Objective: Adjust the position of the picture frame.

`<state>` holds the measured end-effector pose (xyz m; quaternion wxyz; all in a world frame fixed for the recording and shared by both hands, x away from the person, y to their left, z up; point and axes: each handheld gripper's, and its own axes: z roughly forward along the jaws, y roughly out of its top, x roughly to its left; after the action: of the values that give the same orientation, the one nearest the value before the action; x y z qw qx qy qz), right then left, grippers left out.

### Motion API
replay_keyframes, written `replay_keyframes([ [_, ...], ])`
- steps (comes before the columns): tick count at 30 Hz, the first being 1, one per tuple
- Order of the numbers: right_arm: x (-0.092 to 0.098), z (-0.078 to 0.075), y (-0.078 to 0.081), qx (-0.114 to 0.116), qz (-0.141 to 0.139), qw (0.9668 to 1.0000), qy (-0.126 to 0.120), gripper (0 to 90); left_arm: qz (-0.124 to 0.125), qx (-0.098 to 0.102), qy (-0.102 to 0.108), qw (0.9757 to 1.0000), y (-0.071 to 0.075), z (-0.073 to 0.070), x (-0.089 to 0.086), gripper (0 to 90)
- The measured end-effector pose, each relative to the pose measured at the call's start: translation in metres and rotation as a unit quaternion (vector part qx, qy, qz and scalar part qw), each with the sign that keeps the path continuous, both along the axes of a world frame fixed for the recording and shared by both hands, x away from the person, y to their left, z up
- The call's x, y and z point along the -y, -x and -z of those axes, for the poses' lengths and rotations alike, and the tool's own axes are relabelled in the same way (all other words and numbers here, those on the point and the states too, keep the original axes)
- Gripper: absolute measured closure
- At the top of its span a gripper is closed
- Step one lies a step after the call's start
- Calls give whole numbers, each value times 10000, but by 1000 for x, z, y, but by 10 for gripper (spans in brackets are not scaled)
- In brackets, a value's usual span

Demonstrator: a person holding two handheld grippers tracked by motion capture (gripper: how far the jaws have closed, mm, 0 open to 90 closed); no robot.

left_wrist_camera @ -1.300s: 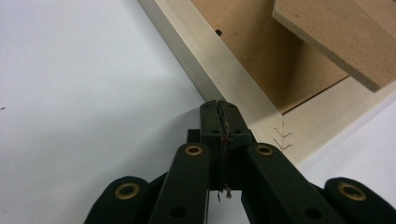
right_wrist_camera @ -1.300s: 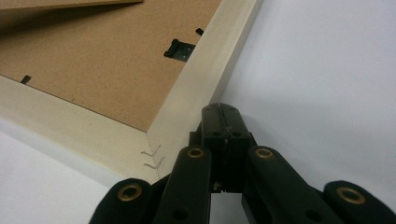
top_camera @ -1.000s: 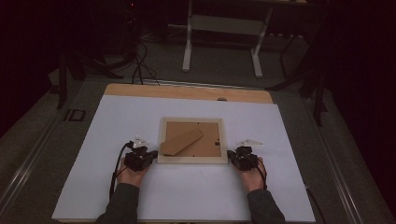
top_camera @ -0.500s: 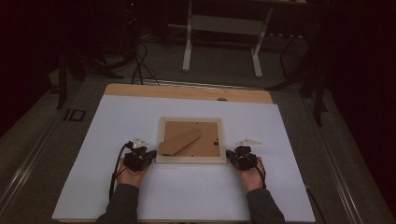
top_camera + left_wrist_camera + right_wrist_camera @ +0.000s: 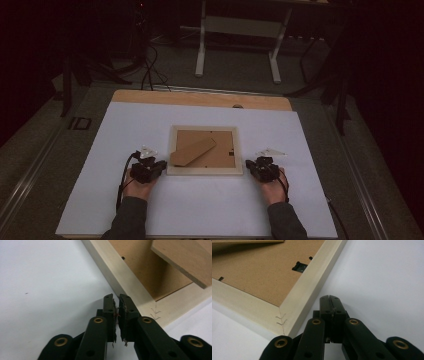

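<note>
the left gripper [image 5: 117,298] has just been parting its fingers to a thin slit, nothing between them; the right gripper [image 5: 331,298] keeps its fingers pressed together. each sits just beside a near corner of the picture frame [image 5: 205,171], lying face-down mid-worktop [image 5: 200,215].

Picture frame [image 5: 204,171]: pale matt wood; backing board [image 5: 249,270] brown fibreboard, slightly rough; table cover [image 5: 200,210] smooth white.

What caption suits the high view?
Two handheld grippers flank a face-down picture frame on a white table.
</note>
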<state>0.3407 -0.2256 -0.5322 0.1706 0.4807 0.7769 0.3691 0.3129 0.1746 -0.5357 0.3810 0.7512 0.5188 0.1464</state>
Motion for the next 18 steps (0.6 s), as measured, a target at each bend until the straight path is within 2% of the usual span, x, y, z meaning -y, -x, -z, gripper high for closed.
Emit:
replay_keyframes([
  [4,3,-2,1,66,-69,10000,-7,847,31,81,205,9998,2,-7,-8,759],
  [6,3,-4,2,97,-85,9999,2,834,147,115,280,9994,3,-11,-10,723],
  [9,5,-4,1,106,-87,9999,-3,815,208,192,239,9993,5,-16,-10,676],
  [17,14,-5,0,132,-23,9999,-100,784,116,321,363,9988,7,-25,-14,627],
  [18,15,-6,0,134,-7,9999,-105,778,154,458,398,9980,8,-29,-15,627],
])
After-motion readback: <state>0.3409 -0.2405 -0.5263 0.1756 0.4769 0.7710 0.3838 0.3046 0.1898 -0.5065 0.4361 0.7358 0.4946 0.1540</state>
